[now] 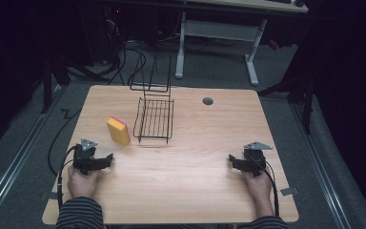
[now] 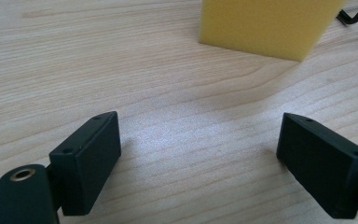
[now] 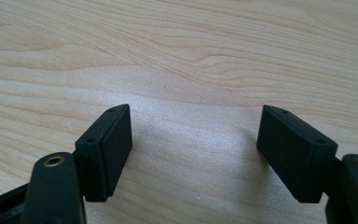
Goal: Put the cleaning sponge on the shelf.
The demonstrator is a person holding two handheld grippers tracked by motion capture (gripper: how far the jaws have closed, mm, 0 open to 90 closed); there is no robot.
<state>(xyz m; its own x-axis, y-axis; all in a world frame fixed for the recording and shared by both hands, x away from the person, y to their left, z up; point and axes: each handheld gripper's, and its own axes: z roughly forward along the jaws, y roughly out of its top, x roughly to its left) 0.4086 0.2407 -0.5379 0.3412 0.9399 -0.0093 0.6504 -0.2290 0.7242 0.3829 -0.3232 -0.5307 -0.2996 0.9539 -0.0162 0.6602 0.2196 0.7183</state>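
the work looks to be at its very start: the left gripper (image 2: 200, 154) rests low on the table (image 1: 195, 162) with its jaws spread wide and empty, pointed at the yellow sponge (image 1: 118, 130), which stands near it, just beside the wire rack (image 1: 155, 117). the right gripper (image 3: 196, 144) sits well apart (also wide open, holding nothing). next, i'd judge, the left must reach forward and straddle the sponge before closing.

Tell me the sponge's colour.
Yellow, with a thin pink-red layer on top; the sponge shows best in the high view.
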